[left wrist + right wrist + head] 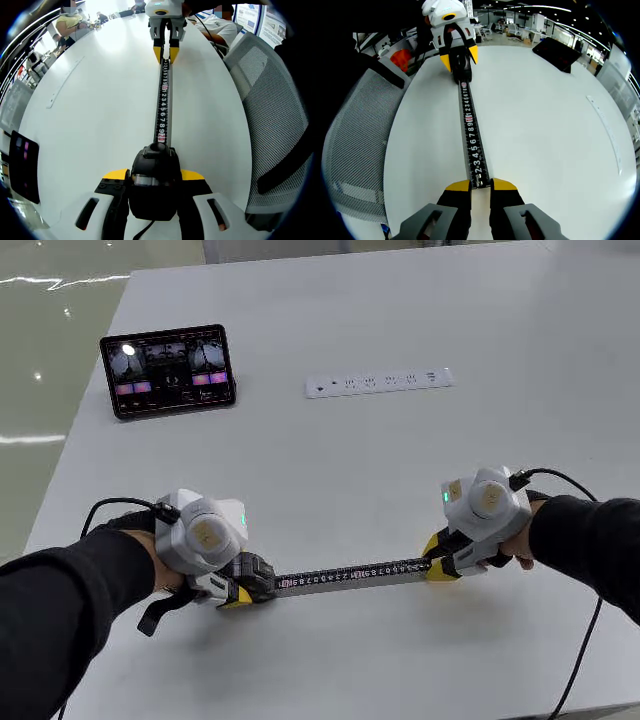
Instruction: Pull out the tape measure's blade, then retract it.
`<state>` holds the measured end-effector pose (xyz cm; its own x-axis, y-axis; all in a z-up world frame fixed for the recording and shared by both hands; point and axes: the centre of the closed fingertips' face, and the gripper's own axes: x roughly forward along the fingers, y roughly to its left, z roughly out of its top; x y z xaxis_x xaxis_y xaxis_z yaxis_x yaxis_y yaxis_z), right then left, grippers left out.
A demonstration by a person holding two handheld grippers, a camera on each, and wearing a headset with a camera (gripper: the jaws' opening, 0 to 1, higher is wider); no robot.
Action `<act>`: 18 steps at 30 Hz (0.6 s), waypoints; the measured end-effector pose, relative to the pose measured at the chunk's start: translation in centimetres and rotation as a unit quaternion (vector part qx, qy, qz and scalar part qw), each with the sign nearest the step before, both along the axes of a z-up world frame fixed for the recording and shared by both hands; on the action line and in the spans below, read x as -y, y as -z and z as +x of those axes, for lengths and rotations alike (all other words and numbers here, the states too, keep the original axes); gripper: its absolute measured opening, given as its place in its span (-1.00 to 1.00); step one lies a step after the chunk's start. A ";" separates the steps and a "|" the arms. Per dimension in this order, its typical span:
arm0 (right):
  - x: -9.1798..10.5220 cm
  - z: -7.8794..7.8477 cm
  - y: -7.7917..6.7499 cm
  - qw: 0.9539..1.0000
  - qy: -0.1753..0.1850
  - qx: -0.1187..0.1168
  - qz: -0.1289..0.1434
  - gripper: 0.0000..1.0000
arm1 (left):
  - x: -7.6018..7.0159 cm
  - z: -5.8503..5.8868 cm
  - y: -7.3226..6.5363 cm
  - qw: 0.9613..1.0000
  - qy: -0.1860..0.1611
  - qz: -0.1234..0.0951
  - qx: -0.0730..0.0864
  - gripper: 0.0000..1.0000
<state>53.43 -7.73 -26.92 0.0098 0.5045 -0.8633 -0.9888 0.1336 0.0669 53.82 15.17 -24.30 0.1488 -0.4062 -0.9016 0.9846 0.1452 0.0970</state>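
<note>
White table (350, 470) serves as the work surface. Fingers (116, 175) of the left gripper (154, 176) are clamped on the tape measure (154, 192), anchored at 7 o'clock in the head view. The right gripper (480, 186), at 4 o'clock, is pinched narrowly on the blade (470, 135) tip, so the blade is held taut and flat between them. Retraction is judged not yet done. A tablet (168, 370) lies at 10 o'clock.

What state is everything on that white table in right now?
left tongs: shut on the tape measure case
right tongs: shut on the tip of the blade
blade: pulled out, stretched straight between the two
tablet: screen lit
power strip: lying flat, nothing plugged in
</note>
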 end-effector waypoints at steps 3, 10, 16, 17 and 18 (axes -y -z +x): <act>0.2 0.0 0.0 1.000 0.001 0.000 -0.001 -0.82 | 0.0 0.0 0.0 1.000 0.000 0.000 0.000 -0.37; 0.6 0.0 0.0 1.000 0.001 0.001 -0.001 -0.82 | 0.0 0.0 0.0 1.000 -0.001 0.000 -0.001 -0.37; 1.0 0.0 0.0 1.000 0.003 0.000 -0.004 -0.82 | 0.0 -0.1 0.0 1.000 -0.001 0.001 -0.002 -0.37; 1.1 0.0 0.0 1.000 0.004 0.000 -0.004 -0.82 | 0.0 -0.1 0.0 1.000 -0.001 0.002 -0.002 -0.37; 1.2 0.0 0.0 1.000 0.004 -0.001 -0.004 -0.82 | 0.0 -0.1 -0.1 1.000 0.000 0.002 -0.002 -0.37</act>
<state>53.47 -8.90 -26.88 0.0128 0.4979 -0.8671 -0.9875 0.1427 0.0674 53.72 15.19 -24.25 0.1462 -0.4026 -0.9036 0.9848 0.1458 0.0944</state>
